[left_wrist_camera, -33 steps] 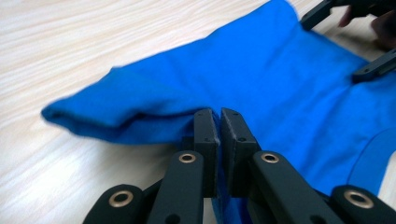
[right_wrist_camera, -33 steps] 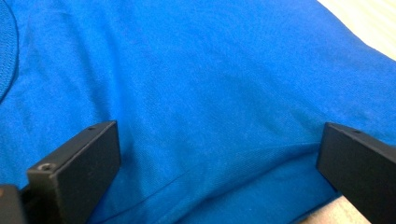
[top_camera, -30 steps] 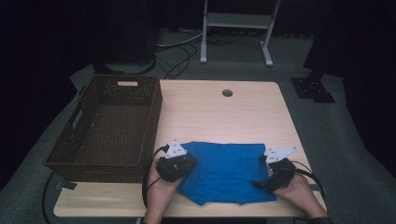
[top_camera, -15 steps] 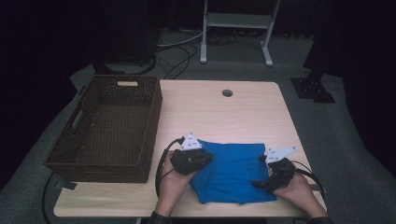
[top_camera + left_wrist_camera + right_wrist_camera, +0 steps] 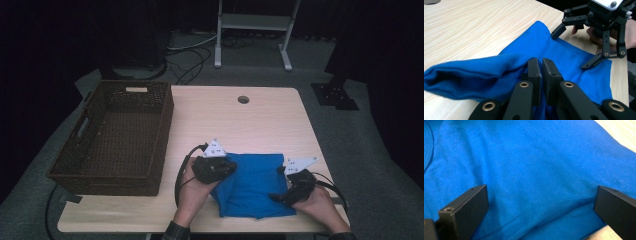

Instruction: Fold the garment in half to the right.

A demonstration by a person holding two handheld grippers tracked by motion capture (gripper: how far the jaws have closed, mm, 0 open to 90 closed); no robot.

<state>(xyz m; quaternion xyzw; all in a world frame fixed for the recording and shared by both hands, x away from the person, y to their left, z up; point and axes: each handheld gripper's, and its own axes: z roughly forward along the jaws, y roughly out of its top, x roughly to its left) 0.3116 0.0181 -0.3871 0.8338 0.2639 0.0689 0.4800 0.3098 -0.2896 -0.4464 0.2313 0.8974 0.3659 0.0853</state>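
Note:
A blue cloth [image 5: 255, 185] lies on the near part of the wooden table [image 5: 240, 125]. My left gripper [image 5: 231, 168] is shut on the cloth's left edge and holds it lifted and folded over toward the right. In the left gripper view the jaws [image 5: 541, 65] pinch a fold of the blue cloth [image 5: 486, 72]. My right gripper [image 5: 278, 196] stands open at the cloth's right side, its fingers spread wide and resting on the fabric. The right gripper [image 5: 571, 49] also appears in the left gripper view. Blue cloth [image 5: 531, 157] spans between the right gripper's [image 5: 540, 203] two pads.
A dark wicker basket [image 5: 115, 135] with nothing in it stands on the table's left side. A cable hole [image 5: 243, 99] sits near the far edge. A metal stand [image 5: 252, 30] and cables are on the floor behind the table.
My left gripper has moved right and slightly up, carrying the cloth's left edge over the rest, so the cloth looks narrower. The right gripper has stayed put.

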